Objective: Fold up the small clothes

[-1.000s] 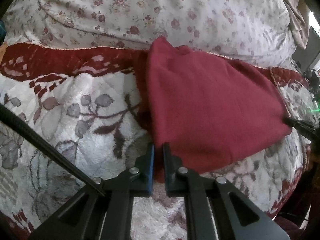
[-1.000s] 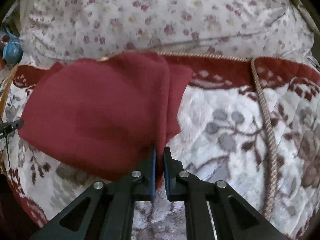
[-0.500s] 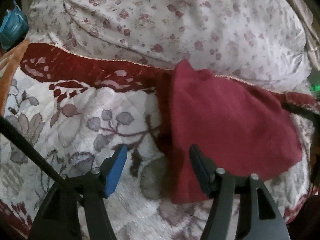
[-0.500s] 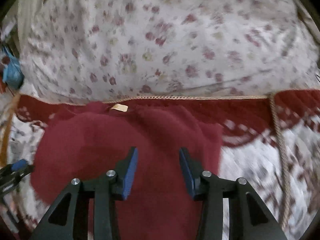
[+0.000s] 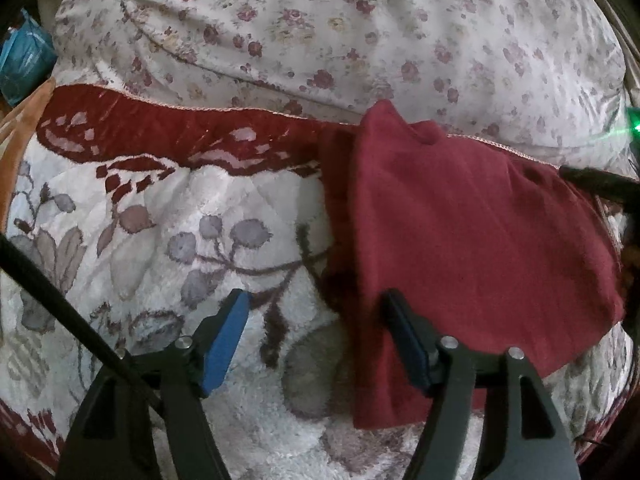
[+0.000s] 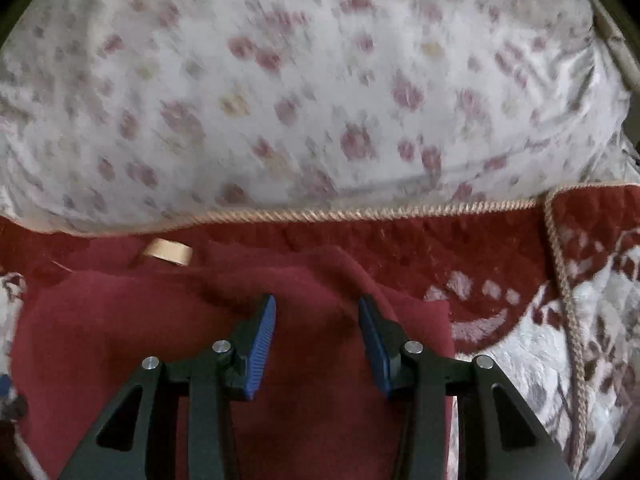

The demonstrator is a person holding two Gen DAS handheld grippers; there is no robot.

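Note:
A dark red garment (image 5: 472,248) lies folded on the quilted bedspread, right of centre in the left wrist view. My left gripper (image 5: 316,304) is open and empty, its right finger over the garment's left edge. In the right wrist view the same garment (image 6: 120,328) fills the lower half, with a tan neck label (image 6: 168,252) at its far edge. My right gripper (image 6: 316,312) is open and empty, just above the garment's upper right part. The tip of the right gripper shows at the right edge of the left wrist view (image 5: 600,184).
A white and red floral bedspread (image 5: 160,240) with a corded edge (image 6: 360,212) covers the bed. A large flowered pillow (image 5: 340,32) lies behind the garment. A blue bag (image 5: 24,56) sits at the far left. A black cable (image 5: 60,304) crosses the lower left.
Both grippers have opened and let go of the red garment, which now lies on the bedspread. The right gripper has moved forward over the garment toward the pillow.

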